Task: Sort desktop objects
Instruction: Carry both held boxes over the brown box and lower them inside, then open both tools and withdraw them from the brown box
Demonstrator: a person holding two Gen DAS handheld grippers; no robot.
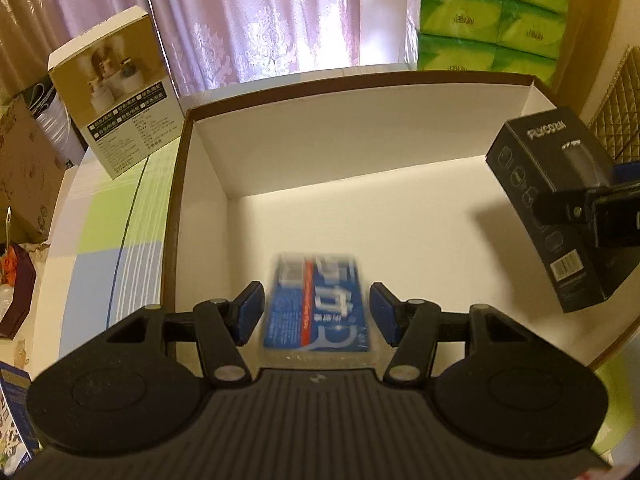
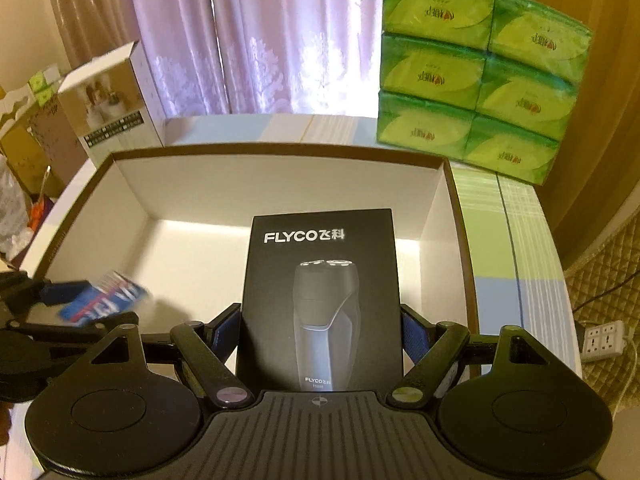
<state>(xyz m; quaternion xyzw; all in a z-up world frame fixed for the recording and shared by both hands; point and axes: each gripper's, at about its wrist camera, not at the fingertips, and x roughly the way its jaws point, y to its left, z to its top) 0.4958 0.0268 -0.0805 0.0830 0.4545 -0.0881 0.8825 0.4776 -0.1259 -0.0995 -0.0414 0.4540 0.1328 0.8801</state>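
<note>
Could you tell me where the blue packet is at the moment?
The blue packet is between the left gripper's open fingers, over the near-left floor of the white box; its motion blur hides whether it has landed.

The right gripper (image 2: pixel 320 332) clamps a black FLYCO shaver box (image 2: pixel 320 292) between its blue pads (image 2: pixel 412 336), holding it upright over a white open carton (image 2: pixel 280 184). At the left edge the left gripper (image 2: pixel 60 296) shows with a blurred blue pack (image 2: pixel 104 298) at its fingers, low inside the carton. Behind the carton stand green tissue packs (image 2: pixel 476 76) on the right and a printed white box (image 2: pixel 112 112) on the left, before pale curtains (image 2: pixel 240 32).
</note>
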